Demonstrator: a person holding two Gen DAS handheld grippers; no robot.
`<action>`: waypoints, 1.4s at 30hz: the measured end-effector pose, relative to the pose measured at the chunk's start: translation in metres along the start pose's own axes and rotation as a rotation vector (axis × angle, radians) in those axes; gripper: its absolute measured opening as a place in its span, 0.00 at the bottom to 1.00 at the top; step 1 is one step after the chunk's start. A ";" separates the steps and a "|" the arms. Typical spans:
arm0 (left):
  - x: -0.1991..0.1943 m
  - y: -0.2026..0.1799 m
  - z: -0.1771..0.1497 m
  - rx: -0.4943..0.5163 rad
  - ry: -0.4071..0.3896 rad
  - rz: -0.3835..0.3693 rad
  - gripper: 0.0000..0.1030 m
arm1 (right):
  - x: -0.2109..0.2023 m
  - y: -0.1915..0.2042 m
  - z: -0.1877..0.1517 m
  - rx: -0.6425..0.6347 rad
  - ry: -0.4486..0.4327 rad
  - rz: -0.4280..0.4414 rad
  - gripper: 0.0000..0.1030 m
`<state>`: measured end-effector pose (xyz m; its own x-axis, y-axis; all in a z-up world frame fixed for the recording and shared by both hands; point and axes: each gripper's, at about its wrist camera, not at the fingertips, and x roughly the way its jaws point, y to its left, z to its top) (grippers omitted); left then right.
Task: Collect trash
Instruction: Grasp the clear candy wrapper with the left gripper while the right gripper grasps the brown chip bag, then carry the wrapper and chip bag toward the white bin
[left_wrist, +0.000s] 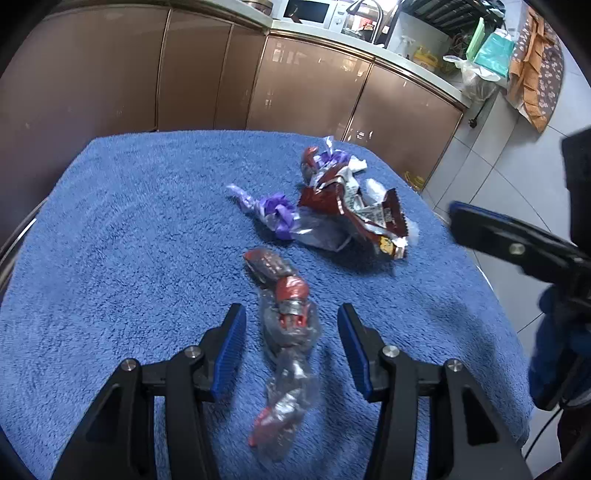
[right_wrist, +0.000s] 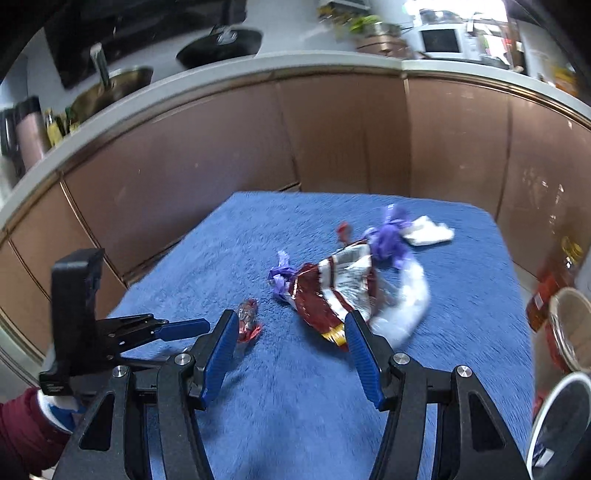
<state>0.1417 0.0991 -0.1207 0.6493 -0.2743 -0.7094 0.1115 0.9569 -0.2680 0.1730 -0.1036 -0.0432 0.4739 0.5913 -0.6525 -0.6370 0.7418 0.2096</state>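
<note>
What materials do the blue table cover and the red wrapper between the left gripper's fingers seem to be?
Blue table cover: looks like terry cloth, matte, fuzzy pile.
Red wrapper: apparently thin clear plastic film with a silver lining, glossy and crinkled.

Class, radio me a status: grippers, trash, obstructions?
Left gripper open, straddling clear wrapper. Right gripper open, empty, nearing red wrapper pile. Nothing blocking.
</note>
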 end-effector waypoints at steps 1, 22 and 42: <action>0.002 0.003 -0.001 -0.007 0.001 -0.007 0.48 | 0.006 0.000 0.001 -0.005 0.011 0.004 0.55; 0.015 0.012 0.001 -0.035 0.015 -0.094 0.12 | 0.085 -0.036 0.015 0.033 0.103 -0.094 0.10; -0.069 -0.007 0.002 -0.045 -0.122 -0.034 0.11 | -0.046 -0.013 0.013 0.105 -0.120 0.053 0.04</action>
<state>0.0976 0.1117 -0.0682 0.7325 -0.2903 -0.6158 0.1029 0.9413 -0.3214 0.1678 -0.1365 -0.0061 0.5149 0.6593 -0.5479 -0.5991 0.7339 0.3200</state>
